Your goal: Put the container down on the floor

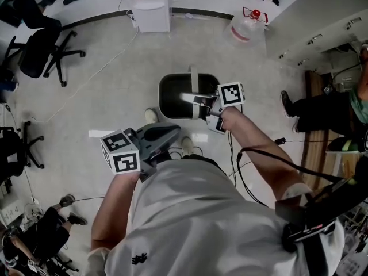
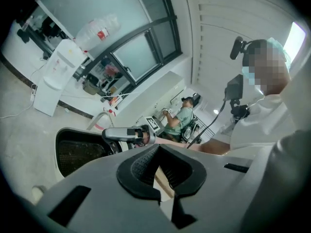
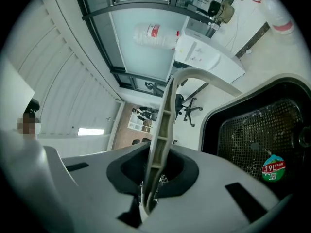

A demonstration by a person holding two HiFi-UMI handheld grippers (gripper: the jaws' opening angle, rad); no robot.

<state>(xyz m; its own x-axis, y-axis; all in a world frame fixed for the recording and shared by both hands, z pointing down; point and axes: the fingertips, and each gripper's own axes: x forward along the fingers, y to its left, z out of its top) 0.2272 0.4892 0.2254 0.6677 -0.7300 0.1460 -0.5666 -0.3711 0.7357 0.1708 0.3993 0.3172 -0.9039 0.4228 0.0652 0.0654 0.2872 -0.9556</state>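
Observation:
A black container (image 1: pixel 172 96) with a mesh-lined inside and a pale bail handle (image 3: pixel 165 110) is in front of my feet, over the light floor. My right gripper (image 1: pixel 202 104) is shut on that handle, which stands upright between its pads (image 3: pixel 154 181). A green sticker (image 3: pixel 273 169) shows inside the container (image 3: pixel 252 135). I cannot tell whether its base touches the floor. My left gripper (image 1: pixel 172 133) is close to my body, left of and nearer than the container, shut with nothing in it (image 2: pixel 160 176). Its view shows the container (image 2: pixel 77 152) and the right gripper (image 2: pixel 127 134).
A white water dispenser (image 1: pixel 150 7) and a clear water jug (image 1: pixel 246 27) stand by the far wall. An office chair (image 1: pixel 43 50) is at the far left. A person's legs (image 1: pixel 310 111) reach in from the right, another person (image 1: pixel 34 234) sits lower left. Cables (image 1: pixel 253 171) trail nearby.

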